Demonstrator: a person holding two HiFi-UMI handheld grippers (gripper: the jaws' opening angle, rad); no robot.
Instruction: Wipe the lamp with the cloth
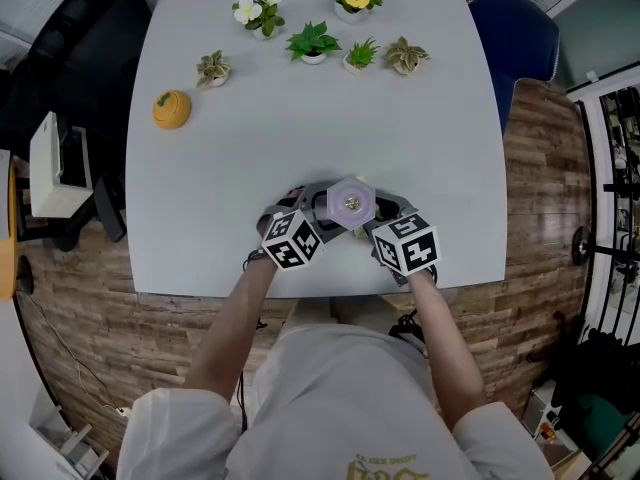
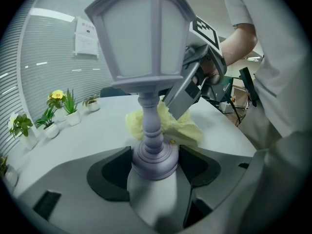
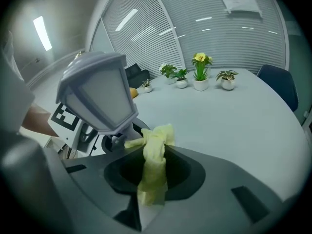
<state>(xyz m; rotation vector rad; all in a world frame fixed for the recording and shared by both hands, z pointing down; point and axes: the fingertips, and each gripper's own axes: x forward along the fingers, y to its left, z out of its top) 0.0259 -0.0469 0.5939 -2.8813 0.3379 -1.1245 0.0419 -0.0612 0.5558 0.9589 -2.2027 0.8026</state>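
A pale lilac lantern-shaped lamp [image 1: 351,203] stands upright near the table's front edge, between both grippers. In the left gripper view its round base [image 2: 154,158] sits between the jaws of my left gripper [image 2: 154,167], which is shut on it. My right gripper [image 3: 153,172] is shut on a yellow cloth [image 3: 155,157]. The cloth's free end reaches the lamp's stem just under the lantern head [image 3: 100,94]. From the left, the cloth [image 2: 178,126] bunches behind the stem, with the right gripper's fingers [image 2: 184,94] above it.
Several small potted plants [image 1: 313,42] line the far side of the white table [image 1: 300,138]. An orange round object [image 1: 171,109] lies at the far left. A blue chair [image 1: 520,38] stands at the far right corner, dark chairs [image 1: 70,78] on the left.
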